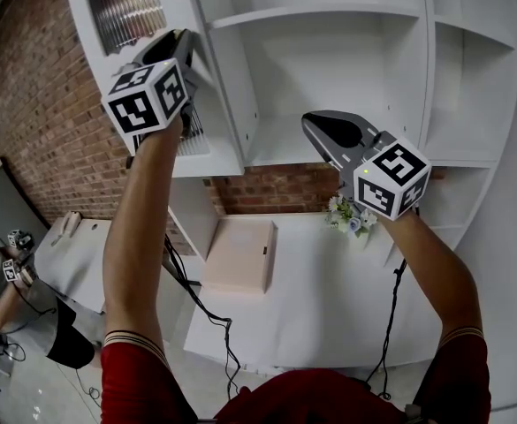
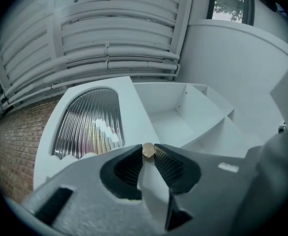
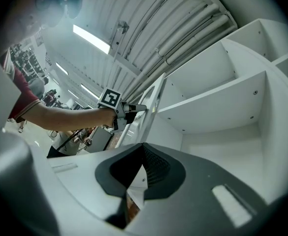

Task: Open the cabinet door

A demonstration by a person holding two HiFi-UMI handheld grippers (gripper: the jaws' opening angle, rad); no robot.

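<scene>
The white cabinet door (image 1: pixel 88 34) has a ribbed glass window (image 2: pixel 87 122) and stands swung out to the left of the shelf unit. Its small brass knob (image 2: pixel 148 149) sits right between the tips of my left gripper (image 2: pixel 148 153), and the pads press on it from both sides. In the head view my left gripper (image 1: pixel 186 44) reaches up to the door's free edge, and the knob is hidden there. My right gripper (image 1: pixel 312 127) hangs in front of the open shelves, shut and empty (image 3: pixel 143 148). The right gripper view also shows the left gripper (image 3: pixel 134 108) at the door edge.
White shelves (image 1: pixel 329 11) fill the cabinet behind the door. Below stand a white table (image 1: pixel 329 299) with a pink box (image 1: pixel 240 254) and a small bunch of flowers (image 1: pixel 346 215). A brick wall (image 1: pixel 37 122) is on the left, and a person (image 1: pixel 11 281) is at the lower left.
</scene>
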